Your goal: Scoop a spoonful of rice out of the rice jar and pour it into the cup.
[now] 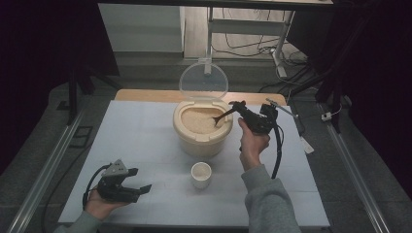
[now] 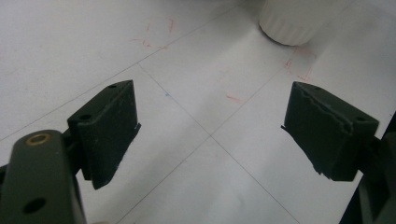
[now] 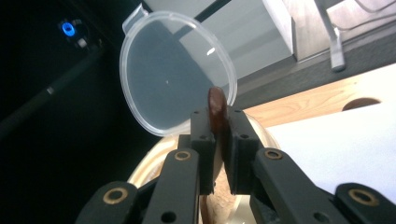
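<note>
Inside tub (image 1: 200,141), probably rice (image 1: 198,121), spoon (image 1: 222,116).

At frame centre a tub (image 1: 199,138) of rice has its clear lid (image 1: 203,81) raised. The right gripper (image 1: 239,108) holds a spoon (image 1: 223,116) dipped into the rice. A cup (image 1: 201,174) sits below the tub. At lower left the left gripper (image 1: 141,183) rests with jaws apart.

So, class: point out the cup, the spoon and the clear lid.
Cup (image 1: 201,175): high view, on its outer wall.
Spoon (image 3: 216,109): right gripper view, on the handle end above the jaws.
Lid (image 3: 175,79): right gripper view, on its clear face.
</note>
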`<state>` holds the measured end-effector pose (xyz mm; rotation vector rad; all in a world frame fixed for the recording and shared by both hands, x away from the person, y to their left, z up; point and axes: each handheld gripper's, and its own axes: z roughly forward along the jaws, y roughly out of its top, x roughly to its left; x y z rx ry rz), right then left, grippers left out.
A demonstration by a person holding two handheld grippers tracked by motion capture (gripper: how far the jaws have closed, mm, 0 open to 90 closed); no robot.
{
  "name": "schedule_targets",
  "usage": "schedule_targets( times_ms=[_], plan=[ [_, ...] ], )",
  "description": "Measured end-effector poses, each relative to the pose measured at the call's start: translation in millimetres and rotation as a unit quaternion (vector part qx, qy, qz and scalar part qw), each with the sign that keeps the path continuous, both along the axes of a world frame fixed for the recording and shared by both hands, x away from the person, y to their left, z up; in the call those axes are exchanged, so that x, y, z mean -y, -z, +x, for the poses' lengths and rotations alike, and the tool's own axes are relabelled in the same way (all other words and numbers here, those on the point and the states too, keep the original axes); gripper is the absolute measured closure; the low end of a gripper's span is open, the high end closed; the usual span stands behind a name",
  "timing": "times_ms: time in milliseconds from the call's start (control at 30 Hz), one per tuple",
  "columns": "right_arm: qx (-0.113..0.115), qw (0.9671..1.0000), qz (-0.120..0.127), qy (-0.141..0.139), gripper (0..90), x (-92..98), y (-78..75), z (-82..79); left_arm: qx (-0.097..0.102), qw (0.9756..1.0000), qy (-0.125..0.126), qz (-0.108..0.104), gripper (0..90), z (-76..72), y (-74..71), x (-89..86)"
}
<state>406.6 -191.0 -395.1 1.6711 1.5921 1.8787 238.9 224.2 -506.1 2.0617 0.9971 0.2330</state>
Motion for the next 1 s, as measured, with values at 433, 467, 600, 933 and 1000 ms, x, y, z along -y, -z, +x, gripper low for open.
schedule_targets(
  times_ms=[433, 467, 600, 933, 1000],
  plan=[
    [-0.019, 0.9988, 0.044, 0.007, 83.8, 11.5, 3.1, -0.2, 0.002, 1.0, 0.004, 0.007, 17.5, 0.1, -0.1, 2.0],
    [-0.024, 0.9985, 0.05, 0.006, 83.8, 12.3, 3.5, -0.4, 0.003, 1.0, 0.003, 0.007, 17.5, 0.0, -0.1, 2.0],
    [-0.035, 0.9971, 0.068, 0.01, 83.8, 15.2, 6.3, 0.2, 0.004, 0.9999, 0.004, 0.008, 17.5, -0.5, -0.3, 2.2],
    [-0.047, 0.9926, 0.111, 0.019, 83.8, 24.5, 7.1, 0.6, 0.007, 0.9999, 0.003, 0.009, 17.7, 0.1, -0.6, 0.8],
    [-0.051, 0.9921, 0.113, 0.015, 83.8, 26.5, 7.6, 0.4, 0.007, 0.9999, 0.003, 0.01, 17.7, 0.1, -0.5, 0.5]
  ],
)
